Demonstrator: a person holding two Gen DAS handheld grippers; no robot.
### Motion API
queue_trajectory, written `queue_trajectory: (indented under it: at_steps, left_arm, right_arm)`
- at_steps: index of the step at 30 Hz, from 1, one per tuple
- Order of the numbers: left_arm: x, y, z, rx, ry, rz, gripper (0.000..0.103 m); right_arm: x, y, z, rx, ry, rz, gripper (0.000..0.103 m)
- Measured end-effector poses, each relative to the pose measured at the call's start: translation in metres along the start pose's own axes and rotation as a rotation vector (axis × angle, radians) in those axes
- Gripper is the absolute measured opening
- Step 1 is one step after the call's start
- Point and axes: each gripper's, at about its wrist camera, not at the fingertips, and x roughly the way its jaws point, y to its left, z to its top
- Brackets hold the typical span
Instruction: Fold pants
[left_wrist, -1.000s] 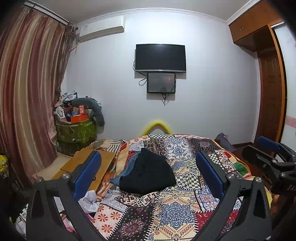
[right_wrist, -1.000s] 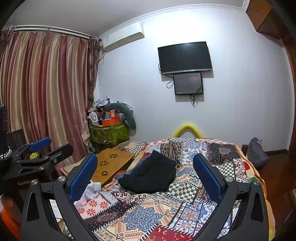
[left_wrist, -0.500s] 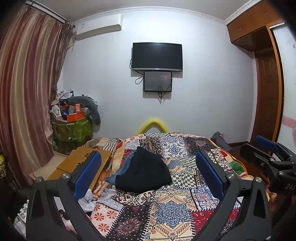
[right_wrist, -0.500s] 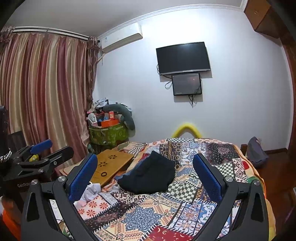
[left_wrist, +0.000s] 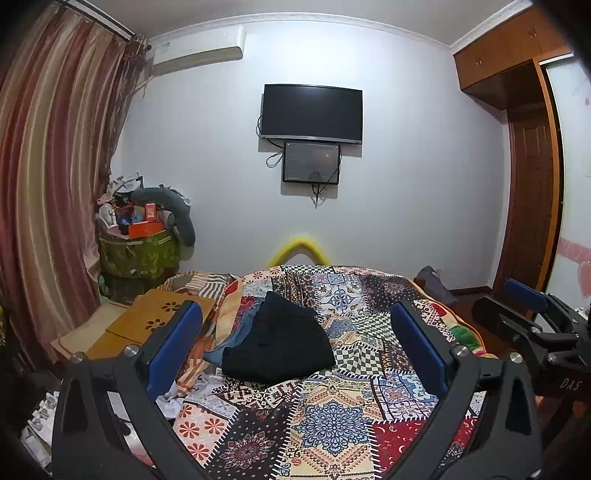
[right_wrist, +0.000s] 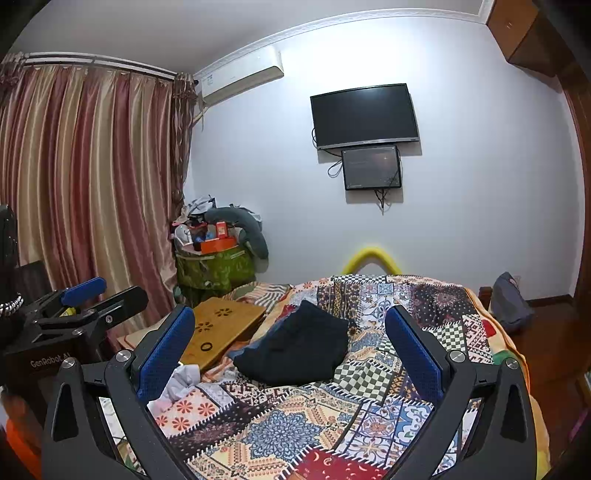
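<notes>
You are facing a pale wall with a black flat-screen television (left_wrist: 311, 112) mounted above a smaller dark screen (left_wrist: 311, 163), striped red-and-gold curtains (left_wrist: 51, 155) on the left and a bed under a patchwork quilt of many colours (left_wrist: 332, 413) filling the lower half of both views.

The dark, nearly black folded pants (left_wrist: 282, 341) lie on the quilt toward its left side, partly on top of a blue denim garment (left_wrist: 236, 332) whose edge shows at their left. A light wooden lap tray with flower-shaped cut-outs (right_wrist: 221, 328) sits just beside them at the bed's left edge, and crumpled white cloth (right_wrist: 181, 380) lies nearer to you.

Your left gripper (left_wrist: 295, 345) is spread wide, with nothing between its blue-padded fingers (left_wrist: 173, 345). In the left wrist view the pants appear in the gap between the two fingers, closer to the left one and well beyond the tips, not touched.

Your right gripper (right_wrist: 290, 347) is likewise wide apart and empty. In the right wrist view the pants (right_wrist: 299, 347) sit almost centred between its blue pads (right_wrist: 413, 354), again farther out on the bed than the fingertips and clear of them.

Each gripper shows at the edge of the other's view, both held above the near end of the bed.
</notes>
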Motion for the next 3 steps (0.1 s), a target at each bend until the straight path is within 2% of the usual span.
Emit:
queue_trajectory:
  at_steps: [3]
  left_arm:
    - [-0.003, 0.0003, -0.001, 0.001, -0.007, 0.002, 0.103]
  right_arm:
    - [0.0004, 0.0013, -0.0005, -0.004, 0.002, 0.001, 0.102]
